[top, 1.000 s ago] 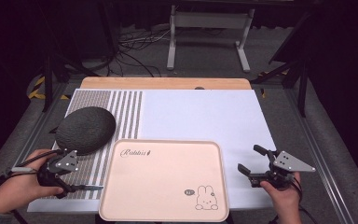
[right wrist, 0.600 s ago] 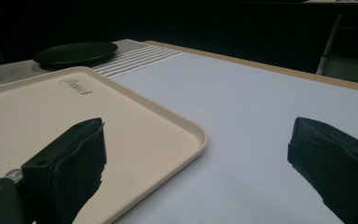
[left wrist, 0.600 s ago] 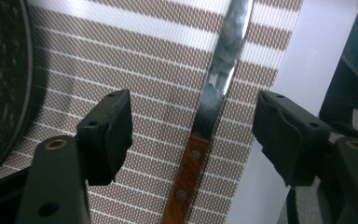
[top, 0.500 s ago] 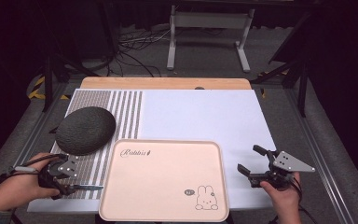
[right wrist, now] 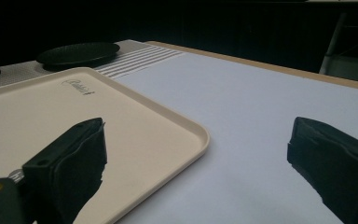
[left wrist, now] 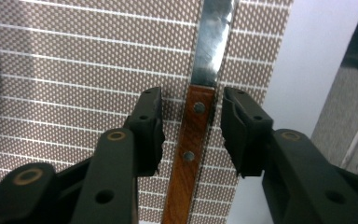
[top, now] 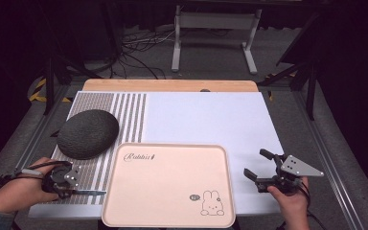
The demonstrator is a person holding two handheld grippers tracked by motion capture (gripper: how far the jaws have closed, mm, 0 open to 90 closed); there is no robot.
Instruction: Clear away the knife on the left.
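A knife lies on the striped placemat (top: 124, 110) near the table's front left, its wooden handle (left wrist: 191, 140) toward me and its steel blade (left wrist: 212, 42) pointing away. My left gripper (left wrist: 192, 100) points down over it with a jaw on each side of the handle. The jaws have just been closing, but a narrow gap remains on both sides, so the gripper is open. In the high view the left gripper (top: 69, 184) sits over the knife (top: 90, 192). My right gripper (top: 258, 163) rests open on the white mat (top: 206, 120), with nothing between its jaws (right wrist: 198, 140).
A pink rabbit-print tray (top: 167, 146) lies at the front centre, its corner (right wrist: 200, 135) just left of the right gripper. A dark oval plate (top: 87, 133) sits on the placemat behind the left gripper, also seen as the dark plate (right wrist: 77, 52).
The left gripper's jaws have narrowed around the knife handle, and the hand shifted slightly toward the table's front edge. The right gripper has not moved.
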